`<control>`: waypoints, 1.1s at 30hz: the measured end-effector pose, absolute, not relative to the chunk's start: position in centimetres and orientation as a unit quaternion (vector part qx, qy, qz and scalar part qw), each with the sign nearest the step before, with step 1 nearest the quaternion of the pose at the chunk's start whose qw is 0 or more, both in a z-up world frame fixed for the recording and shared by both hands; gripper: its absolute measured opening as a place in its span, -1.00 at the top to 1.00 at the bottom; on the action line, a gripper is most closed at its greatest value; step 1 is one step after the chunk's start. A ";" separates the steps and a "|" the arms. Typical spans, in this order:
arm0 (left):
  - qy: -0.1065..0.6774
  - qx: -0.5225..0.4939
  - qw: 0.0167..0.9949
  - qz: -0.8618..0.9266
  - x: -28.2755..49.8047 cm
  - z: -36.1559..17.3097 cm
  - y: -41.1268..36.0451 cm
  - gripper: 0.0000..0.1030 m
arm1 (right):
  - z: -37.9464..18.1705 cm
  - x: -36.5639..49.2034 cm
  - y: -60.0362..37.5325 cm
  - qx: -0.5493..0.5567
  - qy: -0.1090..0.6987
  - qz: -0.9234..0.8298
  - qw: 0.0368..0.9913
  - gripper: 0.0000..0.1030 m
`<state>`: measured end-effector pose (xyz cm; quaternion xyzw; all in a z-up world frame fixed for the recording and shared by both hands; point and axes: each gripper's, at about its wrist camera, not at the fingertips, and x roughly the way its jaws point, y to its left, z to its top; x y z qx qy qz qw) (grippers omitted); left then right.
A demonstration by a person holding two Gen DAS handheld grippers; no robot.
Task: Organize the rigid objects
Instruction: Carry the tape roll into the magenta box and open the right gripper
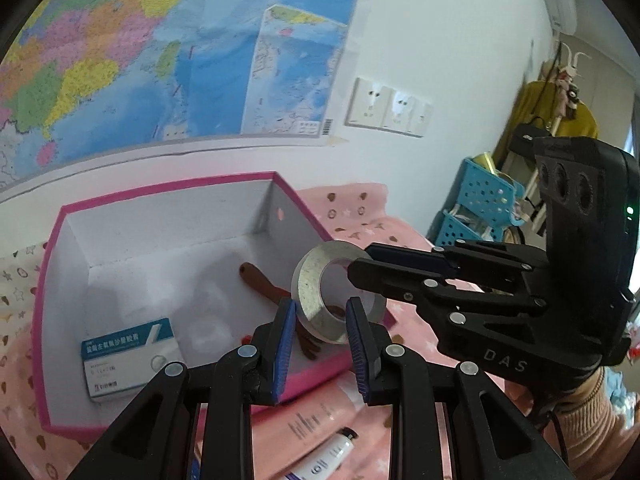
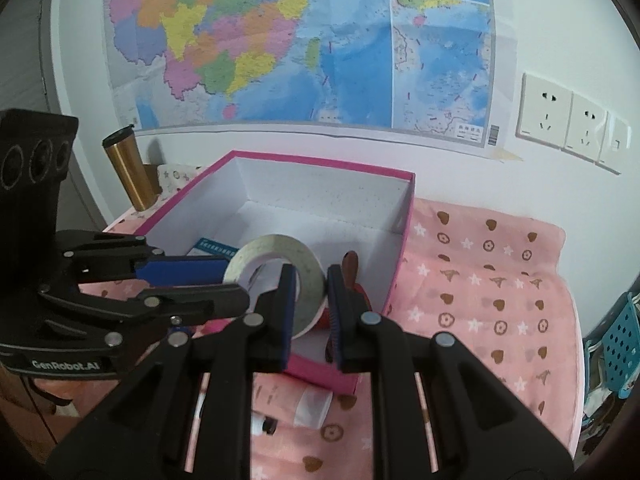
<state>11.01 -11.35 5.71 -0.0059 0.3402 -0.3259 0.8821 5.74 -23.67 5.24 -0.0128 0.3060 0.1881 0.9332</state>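
Left wrist view shows "DAS" embossed on the right gripper body; in the right wrist view the left gripper housing reads "GenRobot.AI". Both grip one roll of tape: each has its pads pinched across the ring's wall, one finger through the hole, one outside. The roll hangs over the near right corner of the pink box, above its rim, tilted so its open centre faces up and toward the cameras (its axis leaning, not upright).

Inside the pink box, a white and blue medicine carton with printed Chinese characters lies flat at the left front, and a brown-handled tool lies on the floor beneath the roll, handle pointing to the back wall, partly hidden by the tape and fingers.

In front of the box, on the pink patterned cloth, lie a pink tube and a white tube with a black cap. Left of the box stands a gold tumbler. Behind it hangs a wall map, with wall sockets to the right. A blue perforated basket sits off to the right.
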 end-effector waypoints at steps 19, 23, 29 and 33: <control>0.386 -0.010 0.874 -0.295 14.0 2.8 -11.5 0.50 | 1.9 8.8 -23.9 0.008 0.358 0.148 0.922 0.59; 0.362 -0.008 0.884 -0.295 12.6 3.4 -10.4 0.45 | 2.5 7.4 -24.4 0.018 0.344 0.155 0.926 0.54; 0.317 -0.012 0.901 -0.296 9.2 4.4 -8.0 0.23 | 3.4 4.0 -25.4 0.046 0.316 0.183 0.930 0.36; 0.307 -0.018 0.906 -0.291 7.1 4.3 -6.1 0.06 | 2.7 1.6 -25.9 0.071 0.310 0.203 0.926 0.11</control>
